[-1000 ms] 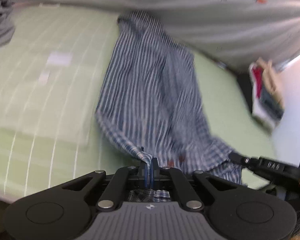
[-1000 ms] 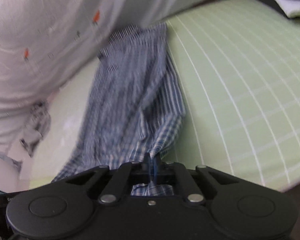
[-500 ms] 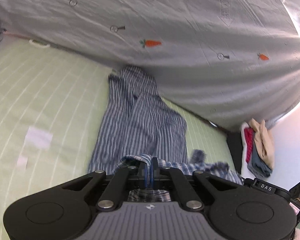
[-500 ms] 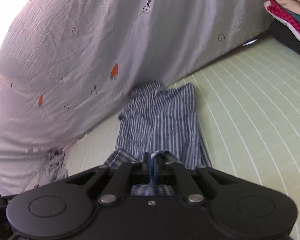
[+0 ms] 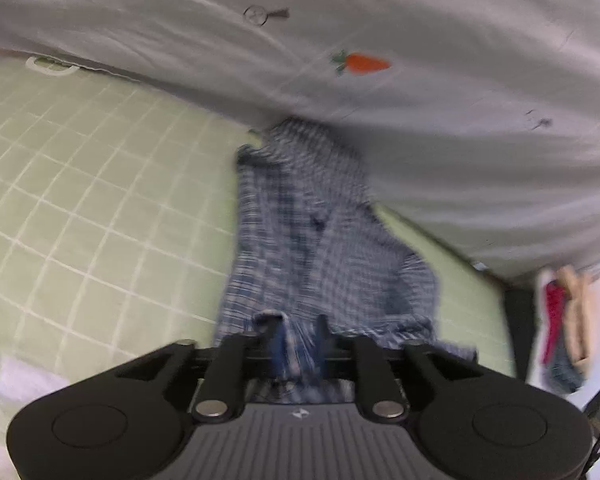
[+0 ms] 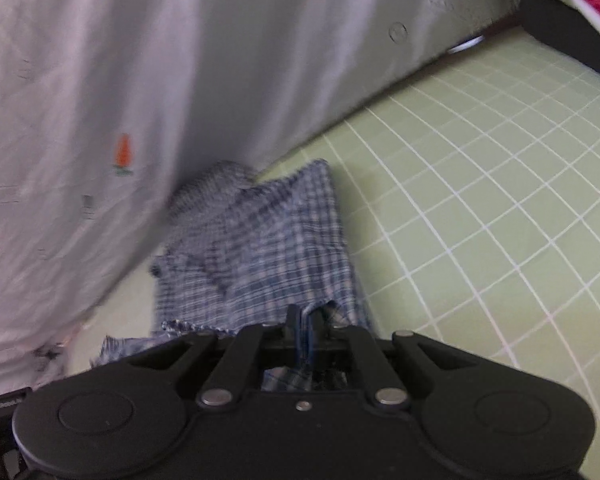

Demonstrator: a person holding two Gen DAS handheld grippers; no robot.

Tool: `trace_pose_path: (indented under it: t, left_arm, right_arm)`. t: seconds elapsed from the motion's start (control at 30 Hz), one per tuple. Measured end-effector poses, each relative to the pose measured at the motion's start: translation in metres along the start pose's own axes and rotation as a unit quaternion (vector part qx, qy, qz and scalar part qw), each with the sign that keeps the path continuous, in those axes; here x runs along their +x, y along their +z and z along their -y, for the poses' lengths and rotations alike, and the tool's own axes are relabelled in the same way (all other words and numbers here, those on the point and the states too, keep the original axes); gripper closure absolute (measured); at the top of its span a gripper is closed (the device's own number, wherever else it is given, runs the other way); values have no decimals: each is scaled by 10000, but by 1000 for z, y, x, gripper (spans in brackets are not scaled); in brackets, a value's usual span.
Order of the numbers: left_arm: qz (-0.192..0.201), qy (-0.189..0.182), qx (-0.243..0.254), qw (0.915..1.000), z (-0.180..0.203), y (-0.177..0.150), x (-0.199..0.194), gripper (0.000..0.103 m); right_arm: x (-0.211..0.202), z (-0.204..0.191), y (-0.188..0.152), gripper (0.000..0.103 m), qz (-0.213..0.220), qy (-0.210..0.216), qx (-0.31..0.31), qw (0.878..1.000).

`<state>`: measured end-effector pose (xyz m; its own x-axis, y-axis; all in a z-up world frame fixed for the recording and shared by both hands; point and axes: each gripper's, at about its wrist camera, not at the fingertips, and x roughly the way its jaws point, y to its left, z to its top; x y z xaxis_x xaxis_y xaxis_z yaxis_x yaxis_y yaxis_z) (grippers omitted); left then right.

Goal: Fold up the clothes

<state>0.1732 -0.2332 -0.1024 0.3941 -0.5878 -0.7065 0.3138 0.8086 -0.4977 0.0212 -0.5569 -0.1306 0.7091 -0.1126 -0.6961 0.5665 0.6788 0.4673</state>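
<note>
Here, a blue-and-white checked shirt (image 5: 312,248) lies lengthwise on a pale green sheet with a white grid (image 5: 84,208), its far end bunched against a grey-white cloth printed with small carrots (image 5: 420,80) that hangs like a wall behind the bed. Both wrist cameras look along the garment from its near edge. The left gripper (image 5: 298,340) has its two fingers parted, with a little fold of the checked fabric lying loosely between them; whether they still pinch anything is too blurred to tell, though the gap suggests a slack hold. The right gripper (image 6: 306,330) has its fingers drawn close together on a thin ridge of the same hem, so that hand grips the cloth. Holding the near edge at two spots, one per hand, keeps the hem level, which suits carrying it over the body to make an even fold. The shirt looks shortened and somewhat rumpled, with a layer doubled near the grippers, so it seems partly folded. A stack of other clothes (image 5: 568,320), red and tan among them, sits beyond the bed's right side.
</note>
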Motion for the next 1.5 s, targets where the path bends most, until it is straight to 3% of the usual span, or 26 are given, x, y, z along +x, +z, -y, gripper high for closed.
trace_pose_path:
  t: [0.07, 0.13, 0.2, 0.33, 0.53, 0.6, 0.77, 0.9, 1.0, 1.13, 1.37, 1.43, 1.47, 1.5]
  left_arm:
    - [88, 211, 88, 9997, -4, 4, -2, 56]
    - [237, 337, 37, 9991, -13, 3, -11, 44]
    - [299, 463, -52, 9985, -20, -2, -19, 42]
    - [-16, 661, -130, 9977, -30, -23, -18, 41]
    - [-550, 607, -489, 9954, -33, -56, -4, 41]
    - [-562, 618, -534, 9951, -34, -64, -11, 40]
    - [-591, 633, -665, 9940, -36, -83, -26, 37]
    - [-629, 281, -1272, 9895, -48, -98, -37, 37]
    - [-711, -223, -1971, 9775, -60, -110, -38, 36]
    - [-861, -873, -2752, 9535, -72, -128, -29, 30]
    - [-1077, -1070, -3440, 9266, -80, -137, -8, 32]
    - [-1013, -1237, -3606, 9189, -81, -138, -5, 45]
    - [-1013, -1243, -3673, 9162, -83, -138, -3, 49]
    - [-1014, -1250, -3741, 9133, -84, -139, -1, 60]
  right_arm:
    - [-2, -6, 3, 46, 281, -461, -342, 9980]
    - [-8, -9, 4, 37, 527, -739, -572, 9942]
    - [-17, -6, 1, 30, 648, -777, -606, 9930]
    - [-26, -1, -16, 26, 601, -853, -707, 9920]
    - [-8, -4, -40, 24, -153, -682, -731, 9949]
    - [-7, -11, -46, 24, -251, -816, -910, 9922]
    - [-20, 4, -55, 23, -450, -748, -458, 9951]
    - [-30, 18, -62, 22, -611, -682, -75, 9958]
    - [-37, 43, -69, 22, -807, -396, 836, 9924]
    - [-44, 81, -81, 21, -901, 206, 2176, 9717]
    - [-35, 116, -105, 19, -1029, 1047, 3911, 9086]
    - [-28, 119, -113, 21, -1121, 1289, 4306, 8862]
    - [-25, 119, -115, 24, -1141, 1367, 4387, 8808]
    - [-22, 120, -115, 26, -1157, 1438, 4450, 8763]
